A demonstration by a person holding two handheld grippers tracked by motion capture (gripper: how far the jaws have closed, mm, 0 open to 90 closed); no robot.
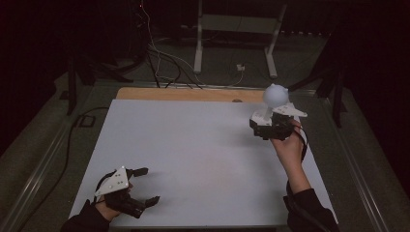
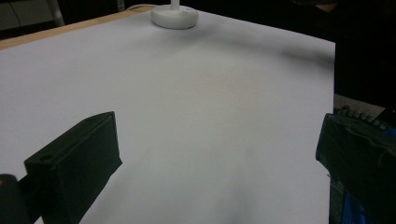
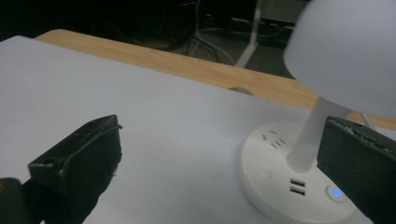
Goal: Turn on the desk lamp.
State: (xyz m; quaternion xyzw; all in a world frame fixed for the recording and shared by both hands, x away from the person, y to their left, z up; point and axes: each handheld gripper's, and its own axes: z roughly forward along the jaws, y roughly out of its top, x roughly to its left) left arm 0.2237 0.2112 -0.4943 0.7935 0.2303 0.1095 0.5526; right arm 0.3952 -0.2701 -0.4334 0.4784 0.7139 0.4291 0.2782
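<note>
Nearest us, at about seven o'clock on the table, our left gripper rests low with its jaws spread wide and nothing between them. In the left gripper view we look across bare white surface to the lamp, far off at twelve o'clock. From there this gripper poses little risk, unless its trailing cable drags as we move.

Farther out, at about two o'clock, our right gripper hangs just beside the lamp, held up by our right hand. In the right gripper view its jaws stand wide apart: one over bare table, the other just in front of the lamp's base at about four o'clock. The stem rises between them toward the right, and the shade looms above.

We judge the danger to be here. The lamp looks top-heavy, so a jaw that nudges the shade or catches the stem off-centre could tip it. The base carries a lit blue button and ports; a jaw pressing down there could switch something unintended. The lamp also stands near the table's far edge, so a push away from us might slide it off. The room is dim, so we may be misjudging how close the jaw sits to the base.
</note>
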